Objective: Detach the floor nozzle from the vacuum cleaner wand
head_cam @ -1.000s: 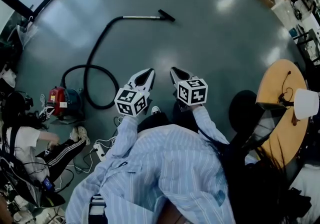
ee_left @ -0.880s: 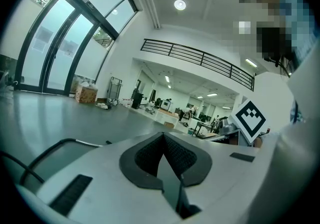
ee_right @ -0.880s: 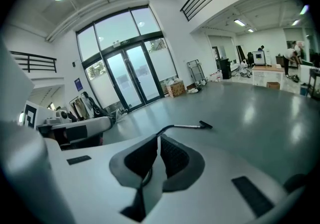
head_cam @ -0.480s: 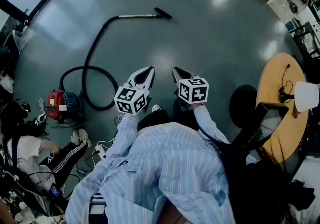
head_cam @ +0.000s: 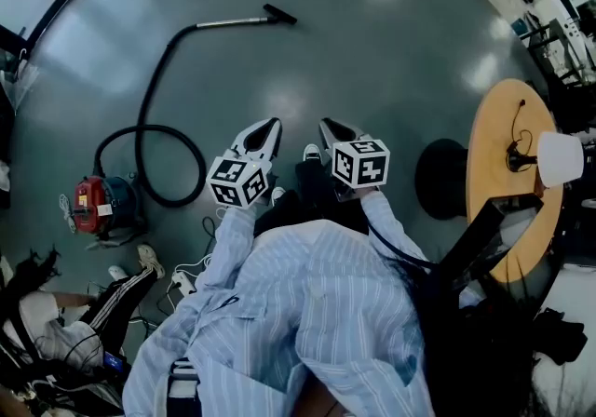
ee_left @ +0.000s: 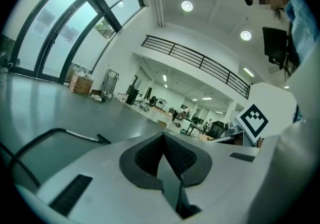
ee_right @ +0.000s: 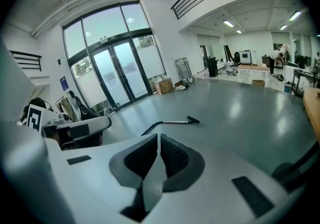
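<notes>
Round wooden table (head_cam: 491, 173) at right, 1 white lamp (head_cam: 559, 157) on it, person (head_cam: 116, 287) seated on floor near left, glass doors (ee_right: 117, 73) far

The left gripper (head_cam: 268, 129) and the right gripper (head_cam: 327, 127) are held out side by side in front of the person's chest, their tips near each other but apart. Both pairs of jaws are pressed together with nothing between them. Behind the jaws sit the left marker cube (head_cam: 237, 181) and the right marker cube (head_cam: 361, 164), then the left arm (head_cam: 223, 243) and the right arm (head_cam: 391, 231), both in pale striped sleeves.
</notes>
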A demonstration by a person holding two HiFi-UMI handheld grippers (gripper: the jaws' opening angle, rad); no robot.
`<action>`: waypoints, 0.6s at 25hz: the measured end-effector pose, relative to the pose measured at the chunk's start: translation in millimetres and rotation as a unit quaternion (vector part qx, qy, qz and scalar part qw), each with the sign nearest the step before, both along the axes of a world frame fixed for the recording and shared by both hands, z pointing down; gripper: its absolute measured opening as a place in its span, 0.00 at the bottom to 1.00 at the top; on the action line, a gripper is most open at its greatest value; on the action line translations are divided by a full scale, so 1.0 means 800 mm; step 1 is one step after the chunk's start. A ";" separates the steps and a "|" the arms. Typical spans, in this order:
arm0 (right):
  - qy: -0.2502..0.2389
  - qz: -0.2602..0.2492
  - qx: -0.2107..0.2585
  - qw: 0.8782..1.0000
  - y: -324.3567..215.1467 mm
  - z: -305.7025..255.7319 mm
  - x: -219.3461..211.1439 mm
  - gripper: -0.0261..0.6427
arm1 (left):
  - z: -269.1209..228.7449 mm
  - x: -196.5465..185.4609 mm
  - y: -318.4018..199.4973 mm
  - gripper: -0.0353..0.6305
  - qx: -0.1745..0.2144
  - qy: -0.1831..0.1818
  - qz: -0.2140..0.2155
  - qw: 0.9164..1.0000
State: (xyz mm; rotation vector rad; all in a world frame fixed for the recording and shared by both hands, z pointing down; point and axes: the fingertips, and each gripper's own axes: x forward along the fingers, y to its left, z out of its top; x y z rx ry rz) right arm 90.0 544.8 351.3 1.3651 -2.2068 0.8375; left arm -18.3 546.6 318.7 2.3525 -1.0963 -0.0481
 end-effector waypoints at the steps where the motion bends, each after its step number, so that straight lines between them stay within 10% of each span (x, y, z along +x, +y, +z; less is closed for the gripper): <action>1: 0.000 0.000 -0.001 1.000 -0.002 -0.001 0.000 0.08 | 0.000 0.001 -0.002 0.06 -0.002 0.001 0.000 1.000; 15: -0.015 -0.061 -0.023 0.998 -0.153 0.023 -0.024 0.08 | 0.028 -0.034 -0.128 0.06 -0.048 -0.011 -0.069 0.996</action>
